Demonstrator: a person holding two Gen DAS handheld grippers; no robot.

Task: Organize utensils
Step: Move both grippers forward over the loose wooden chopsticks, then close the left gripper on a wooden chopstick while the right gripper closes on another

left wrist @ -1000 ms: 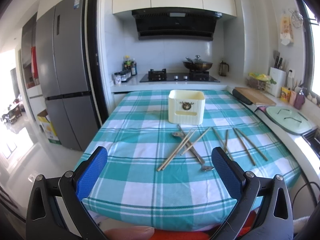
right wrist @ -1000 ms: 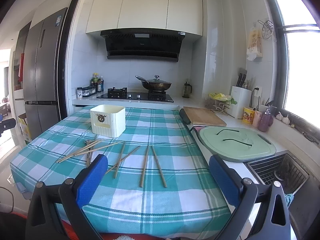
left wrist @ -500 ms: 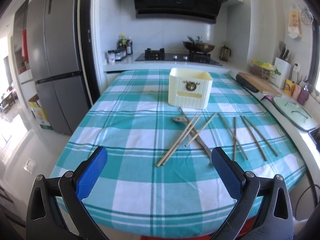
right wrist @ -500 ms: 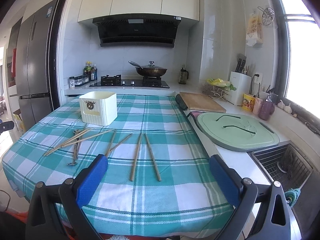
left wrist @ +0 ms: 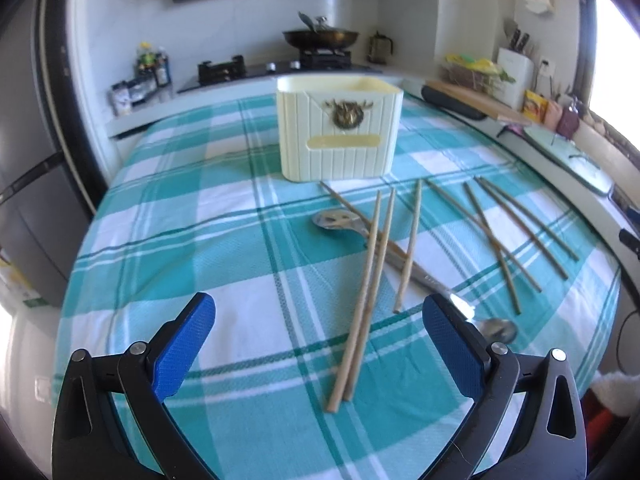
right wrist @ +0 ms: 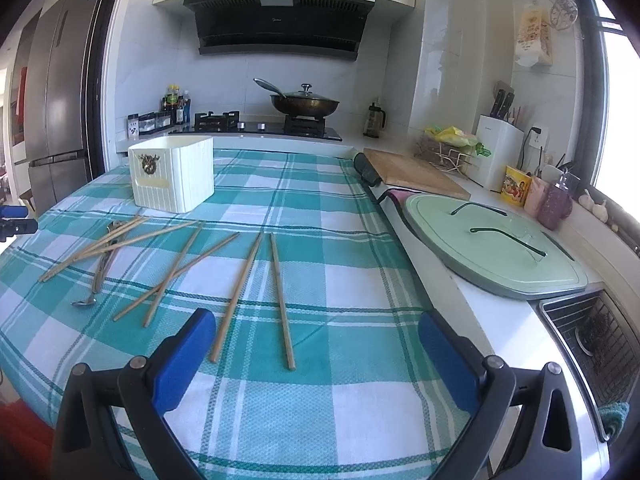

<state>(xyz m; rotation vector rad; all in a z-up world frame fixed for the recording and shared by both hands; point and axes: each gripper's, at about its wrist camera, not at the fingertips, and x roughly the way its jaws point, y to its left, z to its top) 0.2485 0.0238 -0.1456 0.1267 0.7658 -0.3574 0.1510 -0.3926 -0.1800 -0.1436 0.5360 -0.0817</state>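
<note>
On the teal-and-white checked tablecloth [left wrist: 224, 264] stands a cream ribbed utensil holder [left wrist: 340, 132], upright, with a brass-coloured emblem on its front face. All places below are given from this holder. Nearer the cameras than the holder, bamboo chopsticks lie loose on the cloth: a pair of chopsticks [left wrist: 366, 292] lying side by side and almost touching starts just before the holder and runs toward the left gripper [left wrist: 320, 344], ending between its blue pads. A single chopstick [left wrist: 408, 248] lies just right of that pair, and both cross over a metal spoon [left wrist: 400, 256] whose perforated end sits near the holder's front. Further right of the holder lie four more chopsticks [right wrist: 256, 292], two of them crossed. The left gripper is spread wide and holds nothing, low over the cloth. The right gripper [right wrist: 316, 348] is likewise spread wide and empty, with the two rightmost chopsticks pointing in between its pads.
</note>
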